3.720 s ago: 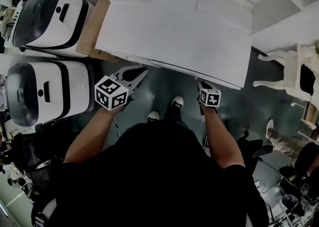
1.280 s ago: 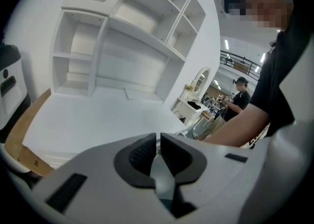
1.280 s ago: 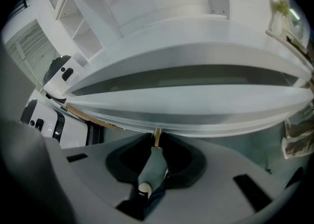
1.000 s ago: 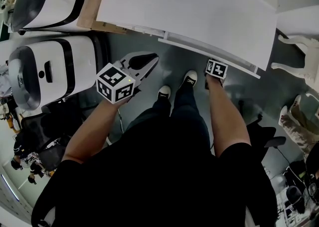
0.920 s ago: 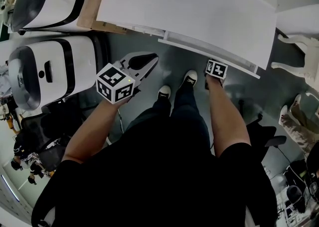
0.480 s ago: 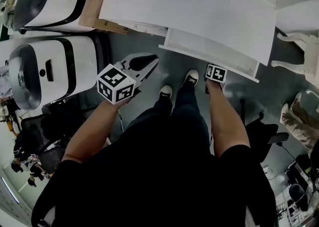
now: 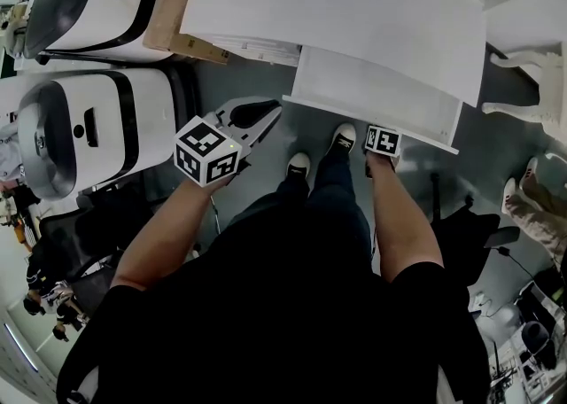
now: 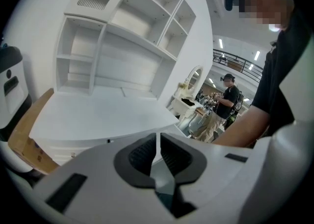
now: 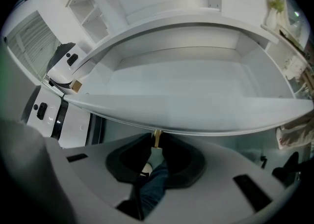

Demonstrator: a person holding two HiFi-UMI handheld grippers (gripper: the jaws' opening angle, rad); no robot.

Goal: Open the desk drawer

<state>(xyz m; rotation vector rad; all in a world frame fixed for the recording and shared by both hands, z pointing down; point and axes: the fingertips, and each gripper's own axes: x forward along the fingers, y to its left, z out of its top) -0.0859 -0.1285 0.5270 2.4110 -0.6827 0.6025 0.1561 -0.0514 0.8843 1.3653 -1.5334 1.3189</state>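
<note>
Matt painted drawer (image 7: 381, 97), seemingly brass handle (image 9: 156, 138)

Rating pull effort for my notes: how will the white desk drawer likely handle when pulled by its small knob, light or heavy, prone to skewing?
Probably light: the drawer looks shallow and shows nothing inside. Likely runs straight, since the right gripper clamps the knob near mid-front. The thin knob could slip free.

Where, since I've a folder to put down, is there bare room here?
The desk top is bare from the cardboard box beside its left edge to its right end; the open drawer is empty too. Crowded: the floor left of the desk, with two white machines, and the drawer's front, where the right claw grips its knob.
</note>
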